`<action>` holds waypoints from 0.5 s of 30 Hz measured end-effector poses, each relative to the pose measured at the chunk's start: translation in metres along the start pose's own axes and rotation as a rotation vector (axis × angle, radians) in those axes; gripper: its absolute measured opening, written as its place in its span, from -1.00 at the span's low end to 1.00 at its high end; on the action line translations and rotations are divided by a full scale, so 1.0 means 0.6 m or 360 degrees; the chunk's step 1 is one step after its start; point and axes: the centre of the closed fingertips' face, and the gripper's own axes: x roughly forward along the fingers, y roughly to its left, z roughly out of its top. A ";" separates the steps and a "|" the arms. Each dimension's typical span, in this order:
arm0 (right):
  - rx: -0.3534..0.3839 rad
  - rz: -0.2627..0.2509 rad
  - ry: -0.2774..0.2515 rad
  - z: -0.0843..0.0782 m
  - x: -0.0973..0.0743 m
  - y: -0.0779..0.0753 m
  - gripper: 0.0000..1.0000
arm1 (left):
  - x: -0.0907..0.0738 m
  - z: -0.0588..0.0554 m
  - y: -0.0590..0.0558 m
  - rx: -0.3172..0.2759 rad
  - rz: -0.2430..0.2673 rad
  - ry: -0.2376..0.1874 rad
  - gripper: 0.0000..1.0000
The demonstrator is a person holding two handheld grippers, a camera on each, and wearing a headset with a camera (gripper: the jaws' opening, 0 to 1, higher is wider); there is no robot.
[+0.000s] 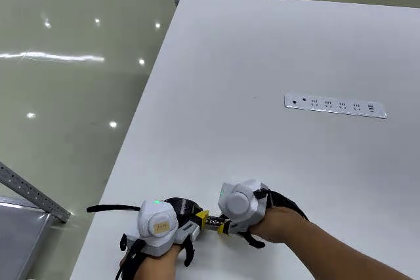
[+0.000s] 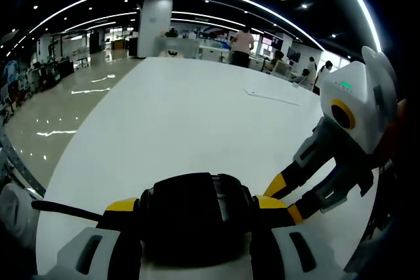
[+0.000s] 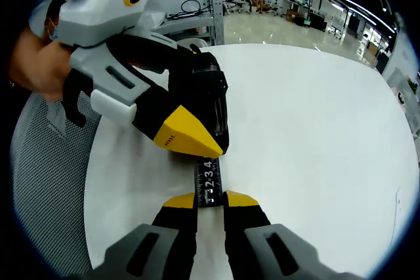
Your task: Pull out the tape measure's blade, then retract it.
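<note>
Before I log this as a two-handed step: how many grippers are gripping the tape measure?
2. The left gripper clamps the black case; the right gripper pinches the blade just outside the case's mouth.

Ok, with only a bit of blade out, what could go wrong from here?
The right gripper pinches the blade with narrow yellow fingers; a slip would probably let it snap back into the case. The left gripper holds that case near the table edge, so a loosened grip might drop it to the floor.
</note>
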 end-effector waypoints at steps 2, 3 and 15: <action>-0.0002 0.0001 0.0000 0.001 0.000 0.001 -0.70 | 0.000 0.000 0.000 0.0000 0.0001 0.0005 0.27; -0.0006 0.0002 0.0001 0.001 -0.001 0.001 -0.70 | 0.000 0.000 0.000 0.0000 0.0002 0.0006 0.27; -0.0006 0.0006 -0.0007 0.008 0.007 0.001 -0.71 | 0.001 -0.001 0.000 0.0004 0.0005 0.0013 0.27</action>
